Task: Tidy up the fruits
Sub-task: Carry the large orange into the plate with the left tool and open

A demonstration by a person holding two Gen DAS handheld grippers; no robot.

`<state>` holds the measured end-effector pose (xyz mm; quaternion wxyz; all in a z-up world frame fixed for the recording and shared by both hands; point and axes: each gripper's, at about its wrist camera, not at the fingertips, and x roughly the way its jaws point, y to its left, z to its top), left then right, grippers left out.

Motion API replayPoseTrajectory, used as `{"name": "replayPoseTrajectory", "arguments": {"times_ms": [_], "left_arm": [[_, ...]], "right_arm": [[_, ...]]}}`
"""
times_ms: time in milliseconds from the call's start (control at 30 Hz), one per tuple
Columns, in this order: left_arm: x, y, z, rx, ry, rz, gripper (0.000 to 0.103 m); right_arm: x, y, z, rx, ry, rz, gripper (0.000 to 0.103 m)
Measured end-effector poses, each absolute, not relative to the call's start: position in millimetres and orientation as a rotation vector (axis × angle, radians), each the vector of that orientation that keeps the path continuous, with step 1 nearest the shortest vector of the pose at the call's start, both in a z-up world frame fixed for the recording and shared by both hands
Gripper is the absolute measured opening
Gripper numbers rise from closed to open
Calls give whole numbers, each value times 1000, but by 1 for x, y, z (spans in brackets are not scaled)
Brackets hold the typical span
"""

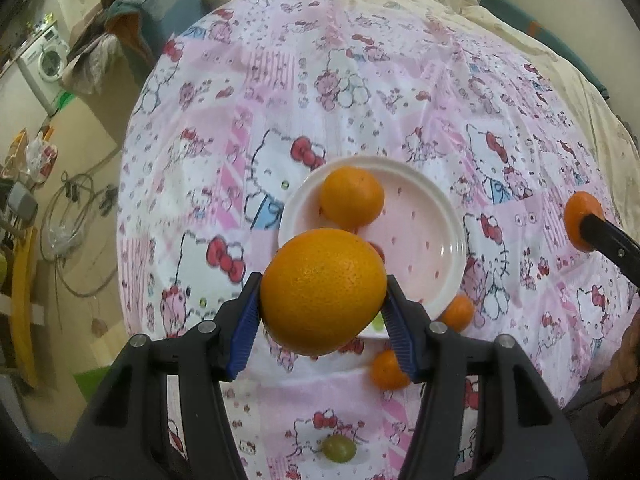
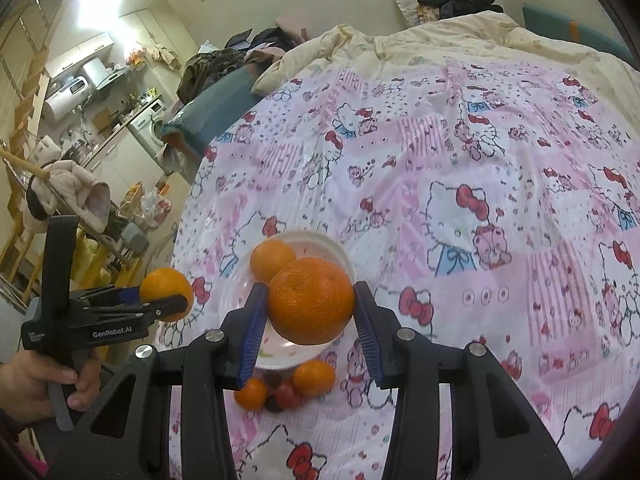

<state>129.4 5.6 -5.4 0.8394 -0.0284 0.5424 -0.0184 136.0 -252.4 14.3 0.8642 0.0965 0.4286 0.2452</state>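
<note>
Left wrist: orange [image 1: 323, 291] over plate rim [image 1: 448, 300]

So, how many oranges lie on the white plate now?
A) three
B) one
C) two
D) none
B: only one orange rests on the plate; each hand-held gripper, left and right, holds another orange above it.

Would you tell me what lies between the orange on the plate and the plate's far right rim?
Nothing: beyond the orange, the white plate is bare, shown in the left wrist view.
</note>
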Motion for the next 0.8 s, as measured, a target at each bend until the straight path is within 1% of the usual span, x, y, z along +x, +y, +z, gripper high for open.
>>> {"name": "replayPoseTrajectory", "arguments": {"times_ms": [333,800], "left_arm": [[166,-1,-16,-56,1153,-36,54],[195,2,-54,-62,1189,-45,54]], "right_arm": [[180,-246,4,220,919,517,45],[223,-220,-37,176,1010,553,45]]}}
